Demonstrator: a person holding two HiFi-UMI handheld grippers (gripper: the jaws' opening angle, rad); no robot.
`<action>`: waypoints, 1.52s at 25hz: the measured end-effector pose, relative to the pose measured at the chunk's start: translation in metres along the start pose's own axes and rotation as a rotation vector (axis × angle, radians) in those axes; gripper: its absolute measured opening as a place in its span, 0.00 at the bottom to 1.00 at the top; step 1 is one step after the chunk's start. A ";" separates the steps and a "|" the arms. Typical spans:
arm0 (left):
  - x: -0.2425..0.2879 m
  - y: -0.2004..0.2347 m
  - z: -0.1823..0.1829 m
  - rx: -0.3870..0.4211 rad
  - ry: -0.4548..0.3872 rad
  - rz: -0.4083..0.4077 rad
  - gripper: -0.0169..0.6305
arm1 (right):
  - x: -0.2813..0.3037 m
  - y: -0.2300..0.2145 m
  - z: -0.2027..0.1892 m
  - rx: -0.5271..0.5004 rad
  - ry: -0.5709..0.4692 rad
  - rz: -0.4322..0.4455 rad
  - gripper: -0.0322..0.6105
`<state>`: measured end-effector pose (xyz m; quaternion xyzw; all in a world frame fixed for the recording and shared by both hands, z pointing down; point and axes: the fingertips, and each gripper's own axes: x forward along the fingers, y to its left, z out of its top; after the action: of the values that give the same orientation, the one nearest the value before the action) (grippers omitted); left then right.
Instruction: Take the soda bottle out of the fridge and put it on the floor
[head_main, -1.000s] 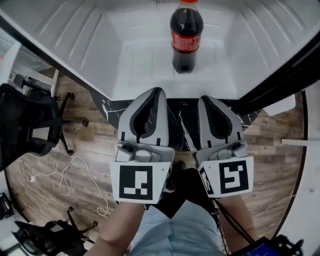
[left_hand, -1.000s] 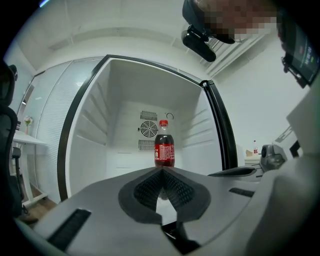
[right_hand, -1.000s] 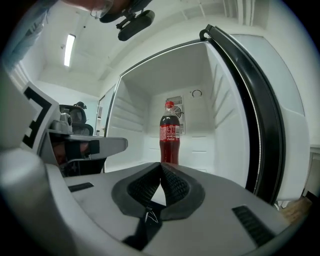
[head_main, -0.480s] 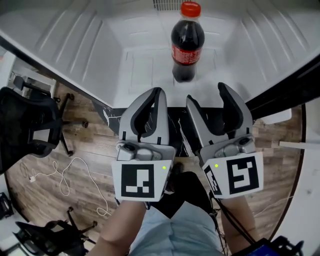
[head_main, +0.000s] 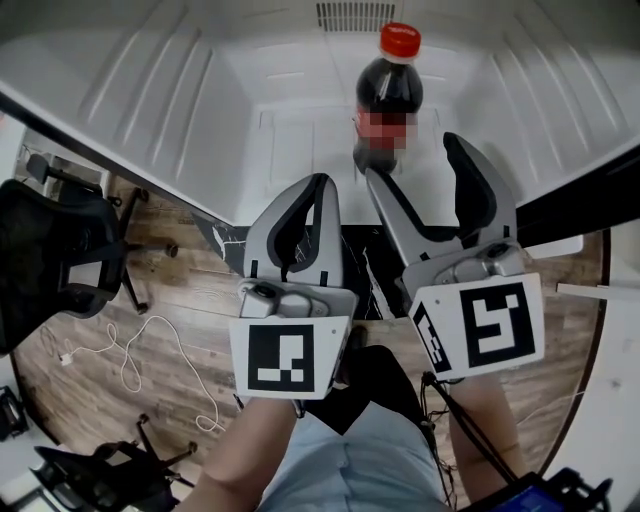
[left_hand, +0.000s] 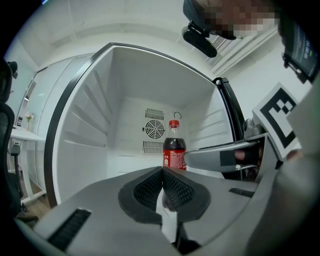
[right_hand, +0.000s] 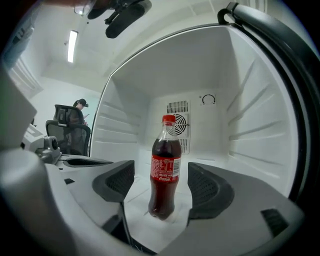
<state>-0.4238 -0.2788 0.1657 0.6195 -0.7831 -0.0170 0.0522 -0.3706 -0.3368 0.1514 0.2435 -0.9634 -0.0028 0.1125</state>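
Observation:
A soda bottle (head_main: 390, 88) with dark drink, a red label and a red cap stands upright on the white floor of the open fridge (head_main: 200, 110). My right gripper (head_main: 415, 162) is open at the fridge's mouth. Its jaws have just been opening wide, and nothing is between the pads. In the right gripper view the bottle (right_hand: 165, 170) stands just ahead of the right gripper (right_hand: 161, 182), in line with the gap. My left gripper (head_main: 316, 185) is shut and empty, to the left and nearer me. The left gripper (left_hand: 162, 172) faces the bottle (left_hand: 173, 147) from further back.
The fridge has ribbed side walls and a vent grille (head_main: 356, 14) at the back. A black office chair (head_main: 55, 250) and a white cable (head_main: 130, 350) are on the wooden floor at left. A person (right_hand: 77, 112) sits far off behind another chair.
The right gripper's jaws went from shut to wide open. That gripper rose and moved forward to the bottle. The left gripper hardly shifted.

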 end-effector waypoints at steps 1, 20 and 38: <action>0.001 0.001 0.001 0.000 0.000 -0.001 0.04 | 0.003 -0.001 0.003 -0.004 0.001 -0.002 0.59; 0.017 0.028 0.024 -0.006 -0.024 0.011 0.04 | 0.046 -0.007 0.059 -0.049 -0.052 -0.001 0.61; 0.021 0.038 0.019 -0.028 -0.013 -0.009 0.04 | 0.077 -0.021 0.091 -0.081 -0.089 -0.019 0.49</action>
<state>-0.4674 -0.2915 0.1521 0.6222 -0.7802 -0.0324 0.0558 -0.4461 -0.3961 0.0784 0.2474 -0.9642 -0.0535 0.0793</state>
